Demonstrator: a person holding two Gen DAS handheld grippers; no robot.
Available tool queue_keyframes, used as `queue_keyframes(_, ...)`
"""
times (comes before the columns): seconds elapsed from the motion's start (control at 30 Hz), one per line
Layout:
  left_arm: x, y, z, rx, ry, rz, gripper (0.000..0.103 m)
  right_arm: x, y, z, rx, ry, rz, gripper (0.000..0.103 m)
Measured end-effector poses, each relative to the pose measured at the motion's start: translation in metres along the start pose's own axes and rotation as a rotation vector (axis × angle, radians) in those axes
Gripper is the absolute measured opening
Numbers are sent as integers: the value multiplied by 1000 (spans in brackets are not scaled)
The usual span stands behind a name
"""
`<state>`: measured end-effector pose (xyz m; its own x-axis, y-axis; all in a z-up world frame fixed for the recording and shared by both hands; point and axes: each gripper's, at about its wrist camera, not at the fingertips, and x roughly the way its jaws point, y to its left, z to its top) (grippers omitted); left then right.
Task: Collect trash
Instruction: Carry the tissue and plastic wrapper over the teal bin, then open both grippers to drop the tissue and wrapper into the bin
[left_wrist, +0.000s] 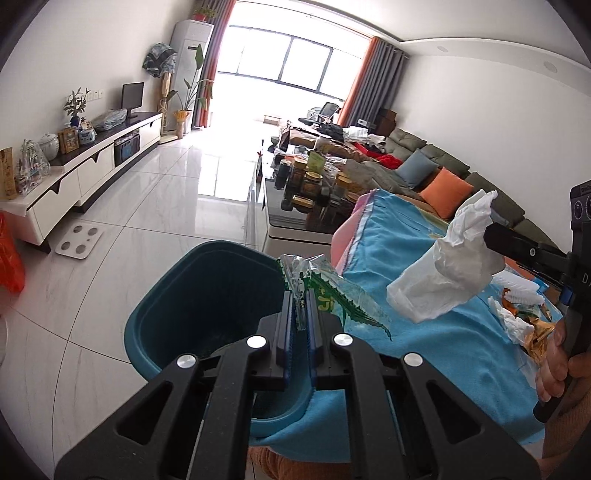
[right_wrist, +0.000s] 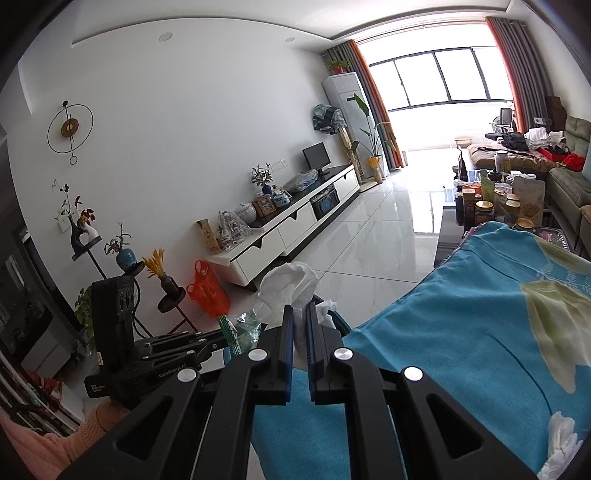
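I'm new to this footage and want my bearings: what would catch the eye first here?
The left gripper is shut on a green-edged clear wrapper, held over the rim of a teal bin on the white tiled floor. The right gripper pinches a crumpled white tissue beside it, above a bright blue cloth. More scraps lie on that cloth.

White lettering reading "GenRobot.AI" runs along the black body of the left gripper (right_wrist: 218, 341), off to the left of the near fingers. A smaller white label sits lower on that body, too tiny to read, and the print on the green wrapper (left_wrist: 325, 299) between the fingers is illegible.
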<state>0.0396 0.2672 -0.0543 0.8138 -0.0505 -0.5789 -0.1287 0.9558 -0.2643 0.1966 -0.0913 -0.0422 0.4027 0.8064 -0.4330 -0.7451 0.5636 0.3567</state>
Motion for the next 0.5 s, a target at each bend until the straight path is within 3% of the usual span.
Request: queue_keyframes(0.5,34,48,-12,-60,95,116,10,100,8,-4,5,200,-9,7)
